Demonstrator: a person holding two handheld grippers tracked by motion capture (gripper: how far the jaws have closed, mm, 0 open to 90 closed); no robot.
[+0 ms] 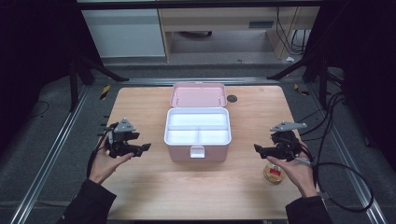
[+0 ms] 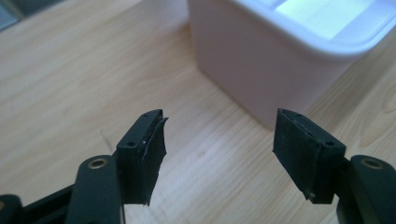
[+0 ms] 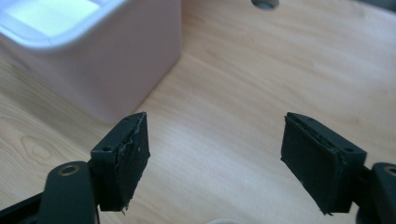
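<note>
Pale pink box [image 1: 197,150] at the tabletop's middle, white tray inside; pink lid [image 1: 199,94] toward the far edge. Light wood-grain tabletop [image 1: 140,186]. Black left gripper [image 1: 145,147] near the left edge, grey plate on top; black pads [image 2: 154,154]. Black right gripper [image 1: 256,148] near the right edge, grey plate, black cable [image 1: 345,172]. Small round jar [image 1: 274,173] toward the near right corner, yellowish with a red label. Dark sleeves [image 1: 88,205].

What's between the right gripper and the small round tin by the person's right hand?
Nothing visible. The tin lies on the table just below the right gripper, whose jaws stand open and empty. The open pink box sits off to the side, clear of that path.
</note>
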